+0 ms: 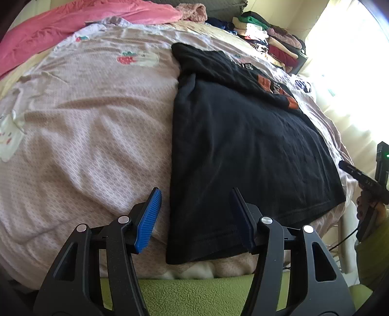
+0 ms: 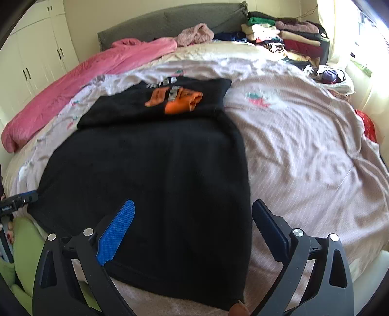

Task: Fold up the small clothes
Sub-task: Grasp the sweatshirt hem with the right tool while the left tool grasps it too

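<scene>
Left tool jaws apart, straddling the near left hem corner of the black cotton T-shirt with orange print, not pinching. Right tool jaws wide at the near right corner. Shirt flat on the pink quilted bedspread; looks soft, light, limp: best pinched at hem corners.

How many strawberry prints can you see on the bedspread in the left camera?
2: one strawberry print beside the black shirt, a smaller strawberry print near the pink blanket. Others may be hidden.
</scene>
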Demonstrator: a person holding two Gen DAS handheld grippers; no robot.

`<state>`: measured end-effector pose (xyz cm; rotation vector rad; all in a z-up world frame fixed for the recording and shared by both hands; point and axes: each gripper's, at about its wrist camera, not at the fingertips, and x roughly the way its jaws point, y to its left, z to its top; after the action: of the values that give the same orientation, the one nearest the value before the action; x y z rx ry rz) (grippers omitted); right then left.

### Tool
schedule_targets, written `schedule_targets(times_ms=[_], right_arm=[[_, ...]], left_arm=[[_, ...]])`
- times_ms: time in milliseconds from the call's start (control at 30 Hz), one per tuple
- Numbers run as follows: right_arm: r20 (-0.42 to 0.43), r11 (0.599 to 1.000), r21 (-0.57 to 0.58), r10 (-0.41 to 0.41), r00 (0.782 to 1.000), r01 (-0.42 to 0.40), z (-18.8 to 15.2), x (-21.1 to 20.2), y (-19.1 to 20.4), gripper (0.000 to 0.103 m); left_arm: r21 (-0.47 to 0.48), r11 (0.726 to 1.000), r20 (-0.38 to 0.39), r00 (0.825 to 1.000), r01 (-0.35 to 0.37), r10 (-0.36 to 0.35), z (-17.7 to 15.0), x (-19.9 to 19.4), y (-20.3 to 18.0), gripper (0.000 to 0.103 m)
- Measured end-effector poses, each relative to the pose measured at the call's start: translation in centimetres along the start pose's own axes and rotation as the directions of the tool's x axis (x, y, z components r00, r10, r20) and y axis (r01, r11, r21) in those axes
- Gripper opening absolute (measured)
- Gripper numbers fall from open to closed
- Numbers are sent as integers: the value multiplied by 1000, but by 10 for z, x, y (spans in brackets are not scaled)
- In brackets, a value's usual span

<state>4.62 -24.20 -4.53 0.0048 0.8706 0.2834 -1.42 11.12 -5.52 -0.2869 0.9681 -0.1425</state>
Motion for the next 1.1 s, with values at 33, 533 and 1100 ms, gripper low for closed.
schedule_targets(times_ms=[33,533,1100], right_arm=[[-8,1000,-3,0,1000,0,-4,2,1,97],[-90,999,12,-33,995,34,-23,19,-16,87],[-104,1000,-24,17,994,-19,-28,7,-15,17]], left_arm=[[-3,1000,-4,1000,3,-3,0,1,1,50],[-6,1000,-45,999,28,-28,-2,11,0,44],[-2,998,-30,998,60,-60,-4,5,0,5]])
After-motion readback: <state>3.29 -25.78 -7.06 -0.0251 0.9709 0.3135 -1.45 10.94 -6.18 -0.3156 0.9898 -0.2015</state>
